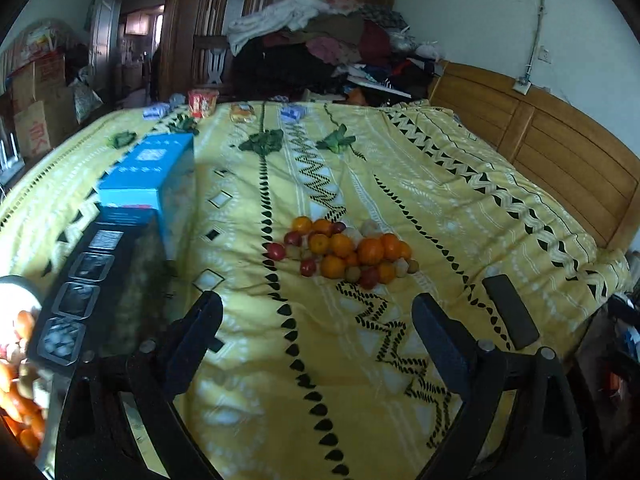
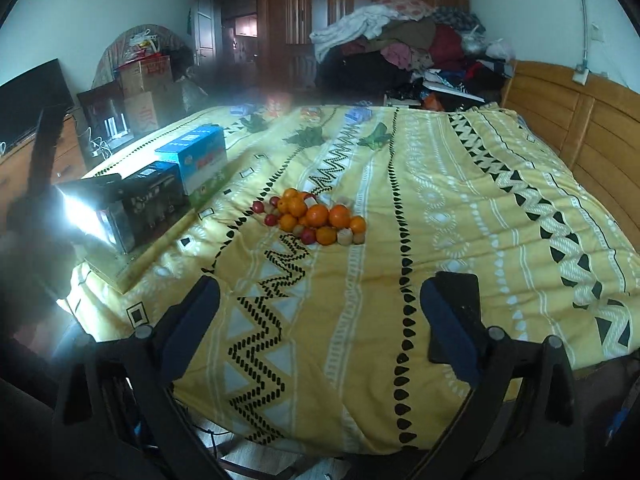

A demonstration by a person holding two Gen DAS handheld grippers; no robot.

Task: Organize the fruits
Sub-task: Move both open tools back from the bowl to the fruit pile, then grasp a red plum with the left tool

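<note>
A heap of fruit (image 1: 344,252) lies in the middle of a yellow patterned bedspread (image 1: 400,184): oranges, small red fruits and pale round ones. It also shows in the right wrist view (image 2: 316,220). My left gripper (image 1: 316,320) is open and empty, above the bedspread short of the heap. My right gripper (image 2: 320,300) is open and empty, near the bed's front edge. More oranges and pale fruit (image 1: 20,392) show at the far left edge of the left wrist view, with a white rim above them.
A blue box (image 1: 152,176) and a black box (image 1: 84,292) lie at the left (image 2: 196,160). A dark phone (image 1: 510,312) lies on the bedspread right of the left gripper. Leafy greens (image 1: 264,142) and small packets lie at the far side. Clothes are piled behind; the wooden headboard (image 1: 560,152) is right.
</note>
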